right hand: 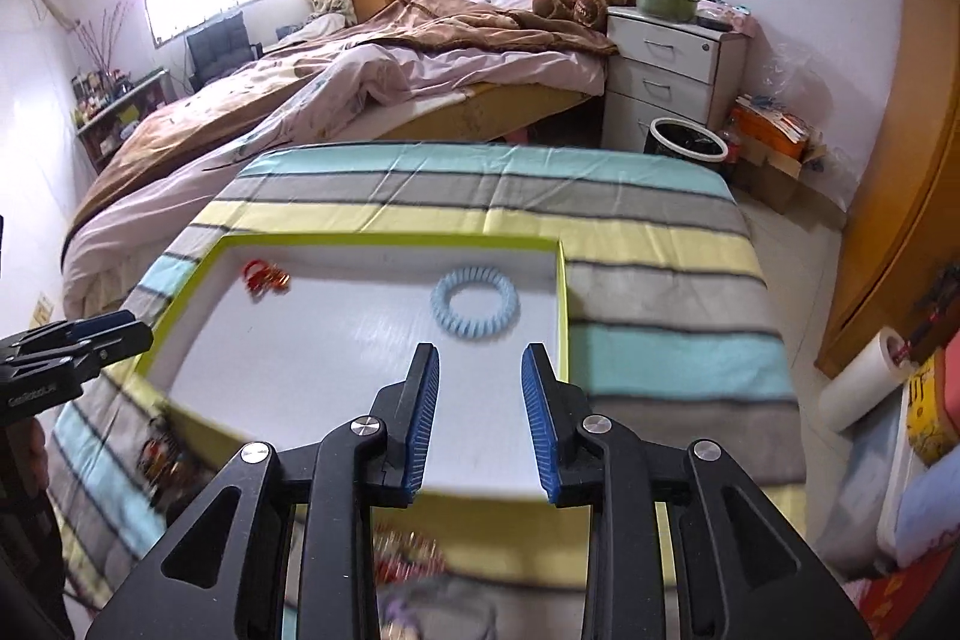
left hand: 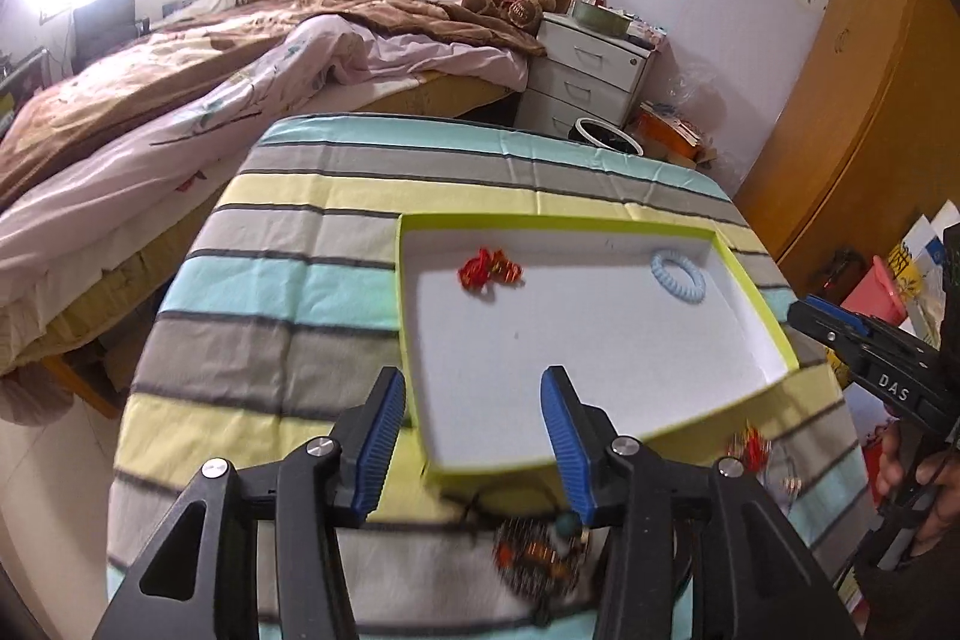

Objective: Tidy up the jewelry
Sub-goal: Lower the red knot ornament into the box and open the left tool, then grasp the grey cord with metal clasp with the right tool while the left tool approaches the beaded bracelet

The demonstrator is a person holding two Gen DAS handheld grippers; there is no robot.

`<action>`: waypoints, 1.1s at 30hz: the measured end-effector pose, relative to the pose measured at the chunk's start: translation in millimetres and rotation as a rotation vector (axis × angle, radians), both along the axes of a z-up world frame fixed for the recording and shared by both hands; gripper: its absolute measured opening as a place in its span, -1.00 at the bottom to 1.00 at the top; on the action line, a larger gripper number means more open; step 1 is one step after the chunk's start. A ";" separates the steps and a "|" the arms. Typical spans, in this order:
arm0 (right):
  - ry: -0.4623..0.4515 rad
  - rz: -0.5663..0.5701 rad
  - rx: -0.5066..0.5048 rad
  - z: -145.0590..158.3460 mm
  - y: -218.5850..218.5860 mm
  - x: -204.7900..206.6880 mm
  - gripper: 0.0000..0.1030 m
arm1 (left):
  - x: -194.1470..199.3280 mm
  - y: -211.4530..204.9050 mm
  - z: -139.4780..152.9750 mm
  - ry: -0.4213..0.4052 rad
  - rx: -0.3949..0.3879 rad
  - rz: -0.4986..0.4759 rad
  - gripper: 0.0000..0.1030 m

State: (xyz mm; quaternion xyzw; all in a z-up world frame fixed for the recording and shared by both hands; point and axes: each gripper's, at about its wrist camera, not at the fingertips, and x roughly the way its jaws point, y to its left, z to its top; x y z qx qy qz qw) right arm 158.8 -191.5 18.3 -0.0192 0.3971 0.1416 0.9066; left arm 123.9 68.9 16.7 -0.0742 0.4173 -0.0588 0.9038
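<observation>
A shallow white tray with a lime-green rim (left hand: 757, 304) (right hand: 563, 304) lies on the striped table. In it are a red ornament (left hand: 489, 272) (right hand: 266, 276) and a pale blue coiled hair ring (left hand: 678, 276) (right hand: 475, 302). My left gripper (left hand: 473, 394) is open and empty over the tray's near left corner. My right gripper (right hand: 480, 370) is open and empty over the tray, just short of the blue ring. A dark beaded piece (left hand: 540, 550) (right hand: 162, 460) and a red-gold piece (left hand: 747, 448) lie on the cloth in front of the tray. More blurred jewelry (right hand: 408, 550) lies under the right gripper.
The table wears a blue, grey and yellow striped cloth (left hand: 288, 280) (right hand: 660, 292). A bed (left hand: 180, 100) stands behind it, with a white nightstand (left hand: 588, 76), a bin (right hand: 687, 142) and a wooden wardrobe (left hand: 870, 100) at the right. The right gripper shows in the left view (left hand: 864, 340).
</observation>
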 end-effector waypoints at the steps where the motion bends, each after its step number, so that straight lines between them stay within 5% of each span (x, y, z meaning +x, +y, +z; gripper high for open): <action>1: 0.001 -0.006 0.000 -1.4 -1.4 -6.7 -0.42 | -8.8 0.6 0.1 -0.008 -0.006 -0.004 -0.09; 10: 0.034 -0.058 0.084 -20.3 -20.8 -61.4 -0.41 | -51.7 8.2 -6.3 0.000 -0.090 -0.014 0.08; 19: 0.059 0.056 0.098 -35.5 -11.5 -86.1 -0.39 | -72.1 10.1 -19.8 0.052 -0.126 -0.030 0.12; 23: 0.080 0.089 0.084 -44.4 -0.4 -88.4 0.00 | -82.9 10.2 -22.7 0.056 -0.129 -0.035 0.12; 33: 0.078 0.073 0.048 -53.7 4.2 -87.0 0.00 | -93.2 15.5 -29.4 0.075 -0.132 -0.016 0.12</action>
